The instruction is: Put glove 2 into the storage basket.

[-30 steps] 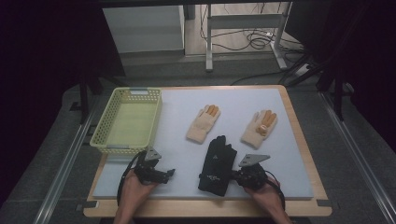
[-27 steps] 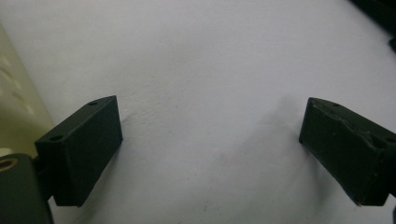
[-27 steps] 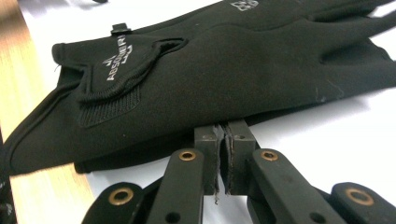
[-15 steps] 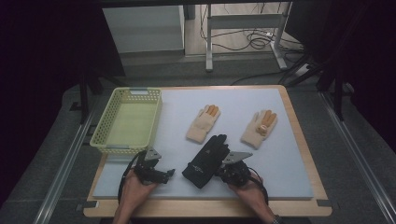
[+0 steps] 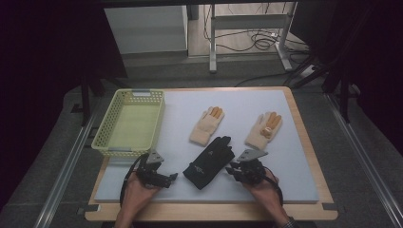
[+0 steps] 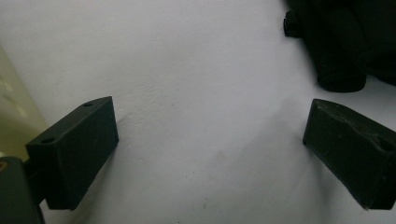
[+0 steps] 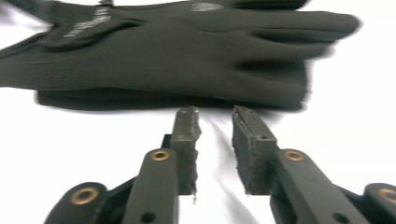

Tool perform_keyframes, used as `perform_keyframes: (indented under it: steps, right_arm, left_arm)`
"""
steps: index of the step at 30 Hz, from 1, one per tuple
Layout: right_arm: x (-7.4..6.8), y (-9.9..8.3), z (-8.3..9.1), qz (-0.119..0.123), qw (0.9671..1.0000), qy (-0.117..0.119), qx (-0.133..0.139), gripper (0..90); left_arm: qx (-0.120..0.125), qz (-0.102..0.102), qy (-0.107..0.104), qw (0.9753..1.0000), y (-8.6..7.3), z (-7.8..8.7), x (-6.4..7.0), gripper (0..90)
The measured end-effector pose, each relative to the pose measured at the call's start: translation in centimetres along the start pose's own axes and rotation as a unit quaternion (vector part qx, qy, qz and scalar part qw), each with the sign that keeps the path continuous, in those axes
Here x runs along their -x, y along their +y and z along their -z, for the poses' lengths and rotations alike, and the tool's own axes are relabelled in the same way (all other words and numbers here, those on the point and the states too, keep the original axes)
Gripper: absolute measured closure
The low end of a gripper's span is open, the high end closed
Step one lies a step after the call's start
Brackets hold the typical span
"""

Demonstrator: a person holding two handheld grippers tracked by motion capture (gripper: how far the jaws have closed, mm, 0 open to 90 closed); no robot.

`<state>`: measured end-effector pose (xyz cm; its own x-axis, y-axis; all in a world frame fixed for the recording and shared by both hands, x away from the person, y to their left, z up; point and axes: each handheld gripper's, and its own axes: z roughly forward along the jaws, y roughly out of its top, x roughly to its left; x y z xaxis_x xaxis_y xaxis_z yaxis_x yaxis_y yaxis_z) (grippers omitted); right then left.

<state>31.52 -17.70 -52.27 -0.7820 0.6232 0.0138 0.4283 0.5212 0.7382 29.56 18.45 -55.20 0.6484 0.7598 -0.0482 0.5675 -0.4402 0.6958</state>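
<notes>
A black glove (image 5: 209, 162) lies slanted on the pale mat, near the front, fingers toward the back. My right gripper (image 5: 232, 169) rests just right of it. In the right gripper view the jaws (image 7: 215, 112) stand a narrow gap apart with nothing between them, and the black glove (image 7: 177, 51) lies just beyond their tips. My left gripper (image 5: 172, 177) sits left of the glove. Its jaws (image 6: 210, 112) are wide open over bare mat, with the glove's fingers (image 6: 345, 42) at the upper right. Two cream gloves with orange fingertips (image 5: 206, 124) (image 5: 264, 129) lie farther back.
A yellow-green mesh basket (image 5: 108, 142) stands at the left of the mat, with nothing in it. The mat (image 5: 294, 175) sits on a wooden board (image 5: 313, 156) with its edge close around. Metal rails run along both sides of the table.
The black glove has slid left and turned, its cuff swinging toward the left gripper. My right gripper moved left with it. The left gripper has stayed put.
</notes>
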Motion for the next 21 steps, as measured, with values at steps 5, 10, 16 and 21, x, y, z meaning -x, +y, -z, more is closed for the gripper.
perform_keyframes:
  steps: [5, 10, 16, 21]
  right_arm:
    - [2.3, -0.8, 2.1, -0.027, 0.9990, -0.036, 0.006, 51.5]
    - [4.2, -1.8, 3.2, -0.039, 0.9963, -0.077, -0.002, 38.7]
    - [5.8, -2.9, 3.6, -0.046, 0.9929, -0.109, -0.016, 28.1]
    - [7.0, -3.8, 3.2, -0.068, 0.9927, -0.099, -0.003, 22.2]
  left_arm:
    - [0.001, 0.000, 0.000, 1.0000, 0.0, 0.0, 0.0, 3.4]
    - [0.001, 0.000, 0.000, 1.0000, 0.0, 0.0, 0.0, 3.6]
    - [0.002, 0.000, 0.001, 1.0000, 0.0, 0.0, 0.0, 3.6]
    - [0.001, 0.000, 0.001, 1.0000, 0.0, 0.0, 0.0, 3.6]
